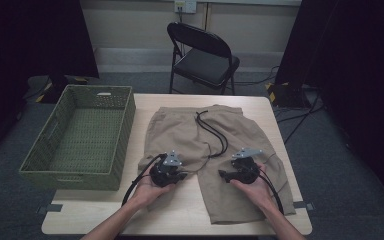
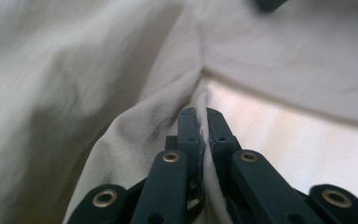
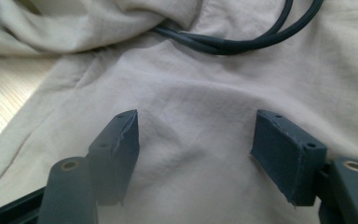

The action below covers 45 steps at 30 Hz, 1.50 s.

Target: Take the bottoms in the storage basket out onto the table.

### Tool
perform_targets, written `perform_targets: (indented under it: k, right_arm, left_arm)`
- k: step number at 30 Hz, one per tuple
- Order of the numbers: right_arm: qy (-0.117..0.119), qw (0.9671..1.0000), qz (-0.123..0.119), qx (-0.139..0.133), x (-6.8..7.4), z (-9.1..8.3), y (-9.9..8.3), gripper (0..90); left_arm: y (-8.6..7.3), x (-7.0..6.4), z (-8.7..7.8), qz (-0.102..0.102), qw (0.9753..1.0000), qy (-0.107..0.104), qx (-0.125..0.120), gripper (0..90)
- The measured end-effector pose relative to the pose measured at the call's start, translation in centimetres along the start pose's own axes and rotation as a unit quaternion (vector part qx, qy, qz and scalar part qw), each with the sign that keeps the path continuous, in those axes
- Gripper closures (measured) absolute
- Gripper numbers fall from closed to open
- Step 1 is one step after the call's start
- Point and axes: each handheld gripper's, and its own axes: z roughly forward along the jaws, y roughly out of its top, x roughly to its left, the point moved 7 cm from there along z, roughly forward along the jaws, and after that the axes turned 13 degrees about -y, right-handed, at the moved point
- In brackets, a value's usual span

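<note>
A pair of tan shorts [image 1: 190,132] lies flat on the wooden table, waistband at the far side, with a long black drawstring [image 1: 215,135] trailing over the front. My left gripper [image 1: 184,175] rests at the inner hem of the left leg and is shut on a fold of the shorts' fabric [image 2: 204,100], pinched between its jaws [image 2: 200,119]. My right gripper [image 1: 221,174] sits on the right leg near the crotch. It is open, jaws wide apart over the cloth [image 3: 193,126], with the drawstring [image 3: 233,42] just beyond them.
A green woven basket [image 1: 125,130], empty, stands at the table's left side beside the shorts. A black folding chair [image 1: 205,55] is behind the table. Bare tabletop [image 1: 180,212] shows between the shorts' legs and along the near edge.
</note>
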Motion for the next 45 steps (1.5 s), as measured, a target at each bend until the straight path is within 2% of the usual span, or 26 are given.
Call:
perform_targets:
  k: [2, 4, 6, 9, 10, 12, 15, 18, 20, 23, 24, 25, 27, 29, 30, 31, 33, 37, 40, 42, 43, 45]
  right_arm:
    - [-0.001, 1.0000, 0.003, 0.001, -0.1, 0.1, -0.1, 31.2]
    - [-0.005, 1.0000, 0.006, 0.004, -0.3, 0.1, -0.2, 31.7]
    - [-0.009, 0.9999, 0.004, 0.006, -0.5, 0.2, -0.3, 32.0]
    - [-0.014, 0.9998, 0.006, 0.008, -0.8, 0.0, -0.5, 32.3]
    - [-0.018, 0.9998, 0.003, 0.009, -1.0, -0.1, -0.7, 33.1]
    - [-0.033, 0.9994, -0.002, 0.012, -1.7, -0.4, -1.2, 33.6]
    - [-0.044, 0.9988, 0.006, 0.020, -2.6, -0.9, -1.7, 33.9]
    - [-0.045, 0.9987, 0.011, 0.019, -3.2, -1.2, -2.1, 34.4]
    - [-0.047, 0.9986, 0.011, 0.021, -3.1, -1.2, -2.0, 34.4]
    - [-0.046, 0.9986, 0.009, 0.022, -3.1, -1.2, -2.0, 34.7]
    - [-0.047, 0.9986, 0.009, 0.023, -3.1, -1.2, -2.0, 34.7]
    - [-0.047, 0.9986, 0.010, 0.022, -3.2, -1.2, -2.0, 34.7]
    - [-0.049, 0.9985, 0.011, 0.022, -3.4, -1.2, -2.1, 34.7]
    - [-0.050, 0.9984, 0.014, 0.022, -3.7, -1.2, -2.1, 34.7]
    - [-0.052, 0.9983, 0.015, 0.023, -3.8, -1.2, -2.2, 34.7]
    - [-0.052, 0.9983, 0.014, 0.023, -3.9, -1.2, -2.2, 34.6]
    - [-0.056, 0.9980, 0.017, 0.022, -4.2, -1.3, -2.3, 34.7]
    - [-0.063, 0.9973, 0.024, 0.028, -4.8, -1.5, -2.6, 34.6]
    - [-0.067, 0.9968, 0.028, 0.032, -5.2, -1.6, -2.8, 34.7]
    - [-0.068, 0.9967, 0.029, 0.034, -5.2, -1.7, -2.7, 34.6]
    - [-0.066, 0.9968, 0.030, 0.034, -5.1, -1.7, -2.7, 34.5]
    - [-0.054, 0.9973, 0.041, 0.029, -4.8, -1.7, -2.5, 35.0]
  left_arm:
    - [0.9, -0.5, -1.2, -0.008, 0.9993, -0.018, -0.033, 87.6]
    - [1.7, -0.9, -2.4, -0.009, 0.9980, -0.027, -0.057, 87.6]
    - [2.6, -1.0, -4.1, -0.016, 0.9943, -0.037, -0.099, 87.6]
    - [2.9, 0.1, -5.9, -0.048, 0.9877, -0.040, -0.143, 87.6]
    - [2.8, 0.4, -6.2, -0.056, 0.9865, -0.037, -0.149, 87.6]
    - [2.1, 1.7, -6.8, -0.071, 0.9857, -0.009, -0.152, 87.6]
    - [1.7, 3.6, -7.7, -0.101, 0.9799, 0.021, -0.171, 87.3]
    - [0.8, 5.3, -7.4, -0.127, 0.9776, 0.044, -0.162, 85.7]
    - [0.1, 6.2, -6.9, -0.131, 0.9792, 0.066, -0.141, 83.2]
    - [-0.8, 7.2, -6.4, -0.146, 0.9781, 0.085, -0.122, 85.2]
    - [-1.0, 7.4, -6.2, -0.145, 0.9790, 0.088, -0.113, 85.9]
    - [-1.3, 7.5, -5.8, -0.150, 0.9796, 0.082, -0.106, 86.0]
    - [-1.9, 7.7, -5.3, -0.155, 0.9807, 0.083, -0.085, 84.8]
    - [-2.5, 8.0, -4.9, -0.164, 0.9813, 0.073, -0.069, 79.3]
    - [-2.8, 8.1, -4.7, -0.172, 0.9801, 0.078, -0.063, 74.4]
    - [-3.1, 8.2, -4.6, -0.168, 0.9807, 0.084, -0.053, 73.4]
    - [-3.2, 8.0, -4.4, -0.174, 0.9804, 0.075, -0.054, 71.1]
    - [-2.6, 7.5, -4.7, -0.167, 0.9805, 0.080, -0.066, 62.5]
    - [-1.3, 6.7, -5.8, -0.139, 0.9827, 0.083, -0.089, 53.8]
    - [-0.3, 5.9, -6.7, -0.125, 0.9818, 0.076, -0.121, 53.6]
    - [0.1, 5.3, -7.0, -0.111, 0.9830, 0.069, -0.129, 55.2]
    - [0.6, 4.4, -7.0, -0.086, 0.9865, 0.060, -0.126, 61.2]
